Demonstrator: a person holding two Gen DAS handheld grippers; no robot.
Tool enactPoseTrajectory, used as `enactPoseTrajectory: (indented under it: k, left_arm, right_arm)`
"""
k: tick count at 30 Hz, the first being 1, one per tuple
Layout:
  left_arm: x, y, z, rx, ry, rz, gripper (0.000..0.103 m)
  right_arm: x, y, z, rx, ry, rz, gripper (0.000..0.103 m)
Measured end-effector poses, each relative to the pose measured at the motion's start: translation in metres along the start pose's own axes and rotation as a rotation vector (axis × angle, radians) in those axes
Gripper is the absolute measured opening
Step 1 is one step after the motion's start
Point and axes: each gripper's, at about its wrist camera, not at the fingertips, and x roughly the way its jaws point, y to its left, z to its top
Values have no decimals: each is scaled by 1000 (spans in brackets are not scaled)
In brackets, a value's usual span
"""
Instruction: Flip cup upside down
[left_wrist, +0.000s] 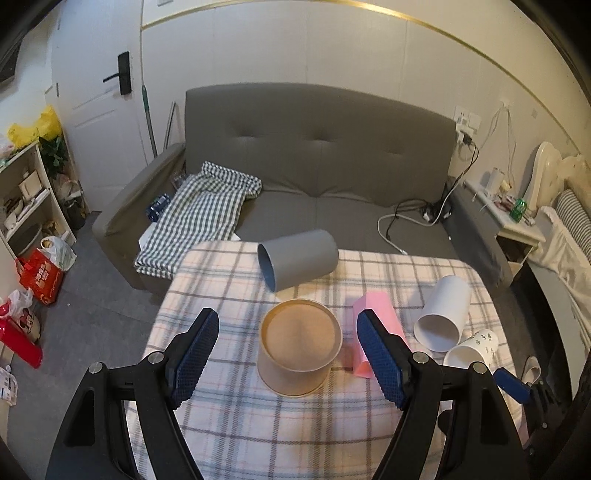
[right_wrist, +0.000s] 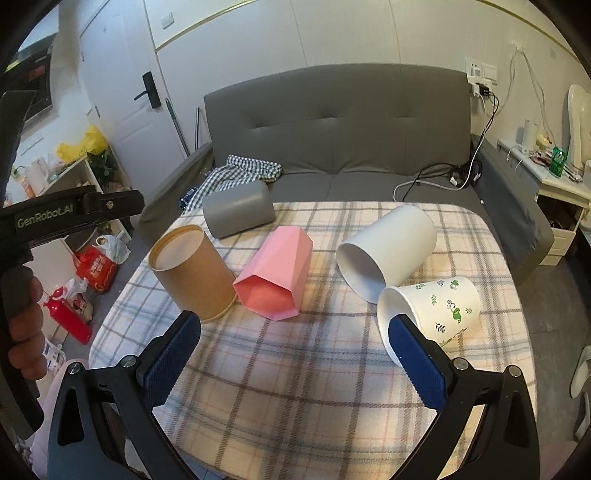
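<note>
A brown paper cup (left_wrist: 299, 350) stands upside down on the plaid tablecloth (left_wrist: 258, 424), its base facing up; it also shows in the right wrist view (right_wrist: 192, 271). My left gripper (left_wrist: 286, 354) is open, its fingers apart on either side of this cup and not touching it. A grey cup (left_wrist: 297, 262), a pink faceted cup (right_wrist: 275, 273), a white cup (right_wrist: 386, 251) and a white cup with green print (right_wrist: 432, 306) lie on their sides. My right gripper (right_wrist: 297, 349) is open and empty above the table's front, beside the printed cup.
A grey sofa (left_wrist: 321, 162) with a checked cloth (left_wrist: 199, 218) and cables stands behind the table. Shelves and bags are on the floor at the left, a nightstand (left_wrist: 517, 221) at the right. The left gripper's handle and the hand holding it show in the right wrist view (right_wrist: 22, 236).
</note>
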Motion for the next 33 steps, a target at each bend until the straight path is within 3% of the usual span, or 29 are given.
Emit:
enactPoseTrajectory:
  k: [9,18,20,21,26,33]
  left_arm:
    - [-23,17,-25,24,-105,22,80]
    - [-34,32,-65,27,-199,-13,80]
    - [-36,36,-74,26,-217,-26,93]
    - [-36,37,-78,26,-228,-31,94]
    - [-36,41,-91,49,-233,6,100]
    - [-28,59,-100,-26,-191,5,100]
  right_arm:
    - [-18,13,-5,-36,-63,-22,102]
    - [-28,28,-14,-53,-98,-23,102]
    - [-30,31,-15,-58,-119,-30,102]
    - [-29,33,-16,-61,-127,-37,102]
    - [-22,39,-20,-64,-131,-45,103]
    - [-13,49,-26,-110,-128,-59,103]
